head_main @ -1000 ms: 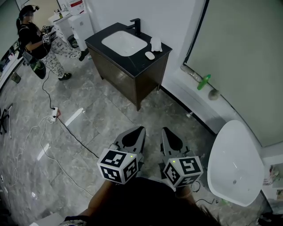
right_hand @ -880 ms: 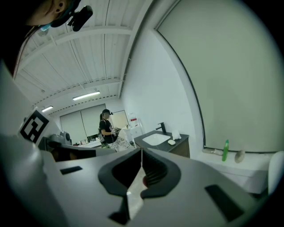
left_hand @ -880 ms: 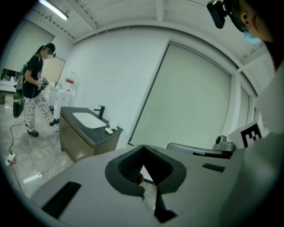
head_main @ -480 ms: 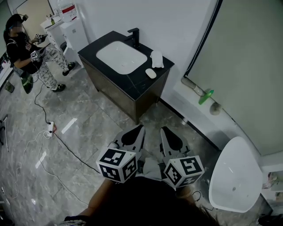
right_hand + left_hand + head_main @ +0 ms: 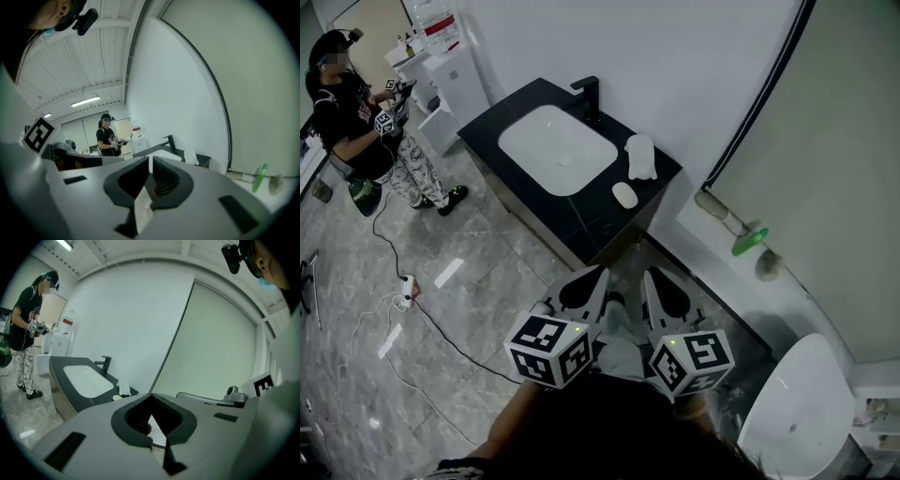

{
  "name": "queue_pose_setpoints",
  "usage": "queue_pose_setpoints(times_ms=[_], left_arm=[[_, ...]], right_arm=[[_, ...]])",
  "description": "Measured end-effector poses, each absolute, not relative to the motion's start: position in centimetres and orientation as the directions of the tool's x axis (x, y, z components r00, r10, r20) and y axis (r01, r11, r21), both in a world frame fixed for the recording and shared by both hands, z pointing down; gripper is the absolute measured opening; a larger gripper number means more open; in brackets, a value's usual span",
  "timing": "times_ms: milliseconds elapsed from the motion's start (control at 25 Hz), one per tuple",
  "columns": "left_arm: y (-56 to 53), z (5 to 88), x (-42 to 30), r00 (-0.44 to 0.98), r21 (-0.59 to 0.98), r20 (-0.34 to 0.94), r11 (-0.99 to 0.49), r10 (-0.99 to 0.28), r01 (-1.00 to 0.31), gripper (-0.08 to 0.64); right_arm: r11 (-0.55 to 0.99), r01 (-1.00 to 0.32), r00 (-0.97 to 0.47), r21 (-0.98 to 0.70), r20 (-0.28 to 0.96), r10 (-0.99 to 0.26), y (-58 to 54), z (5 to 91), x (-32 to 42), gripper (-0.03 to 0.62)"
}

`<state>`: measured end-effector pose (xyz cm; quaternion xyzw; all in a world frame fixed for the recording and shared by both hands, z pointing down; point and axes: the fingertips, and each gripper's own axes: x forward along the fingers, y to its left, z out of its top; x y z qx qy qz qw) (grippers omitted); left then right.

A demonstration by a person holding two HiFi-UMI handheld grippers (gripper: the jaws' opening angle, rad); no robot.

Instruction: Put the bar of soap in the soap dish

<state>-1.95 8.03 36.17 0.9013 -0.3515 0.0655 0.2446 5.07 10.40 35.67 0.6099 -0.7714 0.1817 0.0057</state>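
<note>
On the black vanity top (image 5: 586, 208), right of the white basin (image 5: 558, 150), I see a small white oval (image 5: 624, 195), prob. the bar of soap. A taller white thing (image 5: 640, 157) stands just behind it, near the black faucet (image 5: 588, 97); can't tell if that's the soap dish. L gripper (image 5: 598, 274) and R gripper (image 5: 649, 277) sit side by side low in head view, apart from the vanity, both w/ jaws together, nothing between them.

Glossy black countertop (image 5: 581, 204), smooth white basin (image 5: 558, 150), seemingly polished marble floor (image 5: 487, 291).
</note>
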Motion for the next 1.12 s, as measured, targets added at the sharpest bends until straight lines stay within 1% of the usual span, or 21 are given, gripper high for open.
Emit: queue_pose_setpoints(times_ms=[200,440,640,840,920,1120], left_arm=[[-0.1,35.6,0.8,0.717,0.392,0.281,-0.606,-0.638,-0.692,-0.006],[-8.7,35.5,2.5,0.652,0.405,0.271,-0.53,-0.708,-0.745,-0.006],[-12.2,36.4,1.6,0.606,0.427,0.302,-0.465,-0.736,-0.776,-0.006],[-14.6,38.3,0.6,0.596,0.448,0.345,-0.431,-0.725,-0.784,-0.006],[-15.8,39.0,0.2,0.601,0.461,0.356,-0.425,-0.716,-0.779,-0.006],[-18.6,40.5,-0.7,0.613,0.492,0.386,-0.409,-0.689,-0.769,-0.006]], right_arm=[[0.222,-0.942,-0.283,-0.253,0.24,-0.928,2.2,35.4,8.3,0.019],[0.267,-0.935,-0.327,-0.233,0.283,-0.902,-6.3,36.6,11.5,0.02],[0.288,-0.934,-0.349,-0.212,0.355,-0.868,-11.0,39.2,12.0,0.02],[0.303,-0.932,-0.361,-0.199,0.434,-0.825,-14.5,42.5,11.2,0.023],[0.305,-0.933,-0.36,-0.193,0.461,-0.811,-16.0,43.9,10.9,0.038],[0.313,-0.935,-0.352,-0.168,0.548,-0.759,-19.2,47.7,10.0,0.113]])
